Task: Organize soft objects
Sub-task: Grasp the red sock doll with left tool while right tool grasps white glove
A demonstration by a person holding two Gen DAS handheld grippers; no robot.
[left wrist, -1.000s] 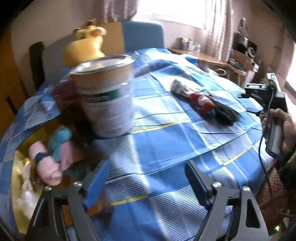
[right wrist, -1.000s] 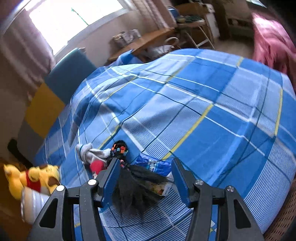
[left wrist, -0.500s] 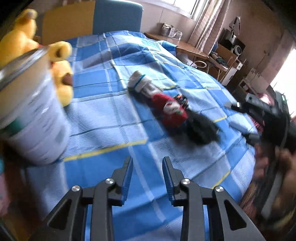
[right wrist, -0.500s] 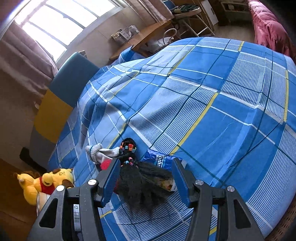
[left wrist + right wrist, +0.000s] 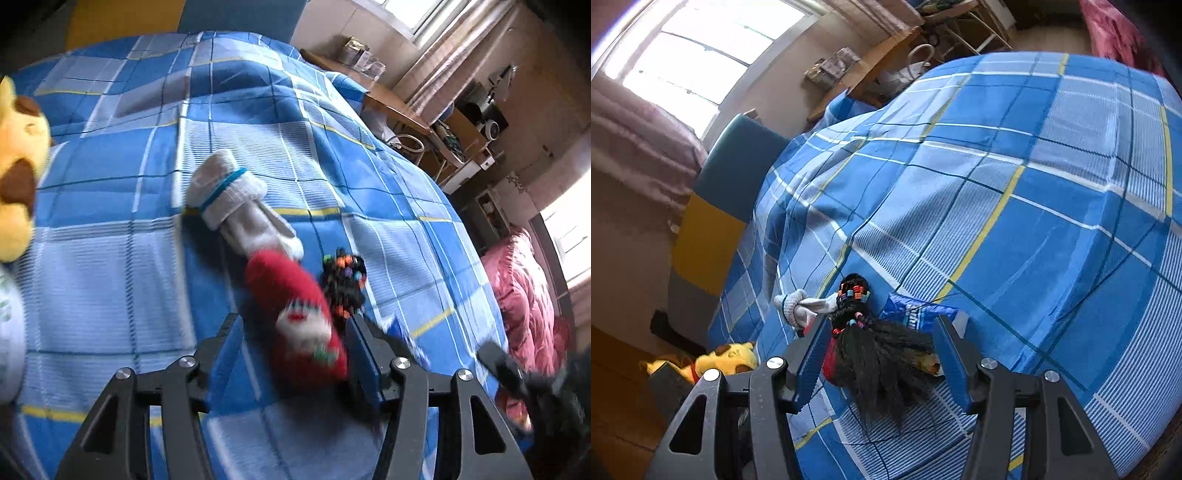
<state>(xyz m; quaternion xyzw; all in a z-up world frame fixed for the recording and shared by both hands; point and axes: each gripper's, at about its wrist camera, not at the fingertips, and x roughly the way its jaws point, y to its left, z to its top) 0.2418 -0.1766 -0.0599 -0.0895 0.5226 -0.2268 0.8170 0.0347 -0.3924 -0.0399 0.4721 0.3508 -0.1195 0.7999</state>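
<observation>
Blue checked bed (image 5: 110, 280). The left gripper (image 5: 295, 343) has swung from the tin to the red sock (image 5: 295, 310), jaws reopened around it, ready to grasp. The right gripper (image 5: 877, 350) waits open over the wig (image 5: 879, 354) beside the sock.

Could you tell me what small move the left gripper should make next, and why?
Probably close on the red sock. The left gripper is open, its fingers either side of the sock's toe on the blue plaid bedsheet, and nothing is held yet. The view is blurred, so contact is unclear.
</observation>
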